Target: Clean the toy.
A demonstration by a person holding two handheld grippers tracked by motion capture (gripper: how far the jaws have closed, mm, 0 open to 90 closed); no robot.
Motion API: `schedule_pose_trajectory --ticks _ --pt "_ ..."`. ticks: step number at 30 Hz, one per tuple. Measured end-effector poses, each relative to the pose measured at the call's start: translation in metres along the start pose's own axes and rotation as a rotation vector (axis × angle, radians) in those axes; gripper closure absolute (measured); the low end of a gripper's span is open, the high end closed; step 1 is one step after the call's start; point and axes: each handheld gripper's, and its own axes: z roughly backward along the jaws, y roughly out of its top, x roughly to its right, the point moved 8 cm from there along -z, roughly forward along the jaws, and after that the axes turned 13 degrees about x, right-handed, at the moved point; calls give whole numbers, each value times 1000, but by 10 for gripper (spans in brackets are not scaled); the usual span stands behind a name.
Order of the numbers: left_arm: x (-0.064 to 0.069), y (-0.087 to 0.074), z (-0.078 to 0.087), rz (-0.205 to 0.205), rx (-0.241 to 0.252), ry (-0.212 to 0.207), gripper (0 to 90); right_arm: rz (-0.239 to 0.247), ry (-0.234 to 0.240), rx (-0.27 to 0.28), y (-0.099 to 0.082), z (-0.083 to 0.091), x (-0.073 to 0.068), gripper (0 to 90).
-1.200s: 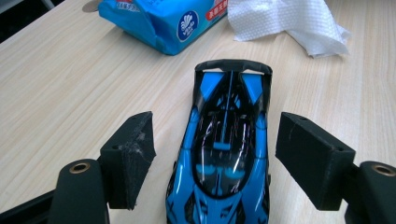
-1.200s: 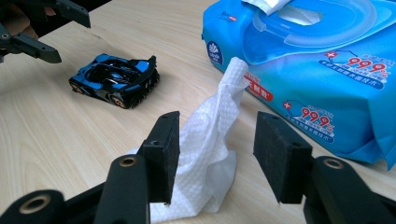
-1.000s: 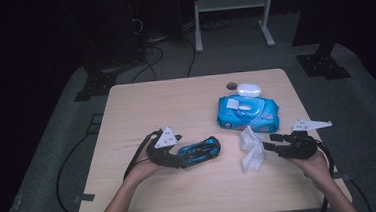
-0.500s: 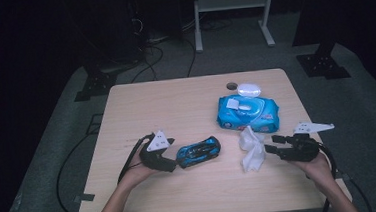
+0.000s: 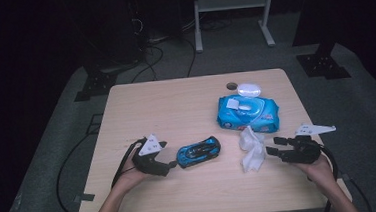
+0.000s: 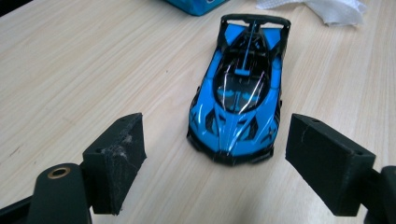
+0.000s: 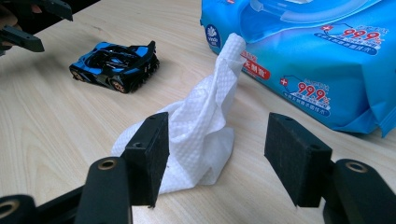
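- The toy car (image 6: 238,95) looked like glossy blue and black plastic.
- The wipe (image 7: 198,135) was white, embossed, cloth-like paper.
- The wipes pack (image 7: 327,60) had shiny plastic film.
- The tabletop (image 5: 176,107) showed pale, matt wood grain.
- The left tool (image 6: 233,163) had rough matt black pads.

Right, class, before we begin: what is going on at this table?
A person at a wooden table holds a tool in each hand. The left tool has let go of a blue toy car, which sits on the table just ahead of its jaws; they have just been opening, with nothing between them. The right tool faces a crumpled white wipe lying beside a blue pack of wipes; its jaws have also been opening and do not grip the wipe.
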Motion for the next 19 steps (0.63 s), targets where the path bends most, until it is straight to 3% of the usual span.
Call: schedule_pose_trajectory --ticks 9,19 --pt "-3 -14 14 23 -17 18 187 4 7 -5 -3 0 -2 382" --pt "-2 -30 21 87 1 37 167 12 8 11 -8 1 -5 350"
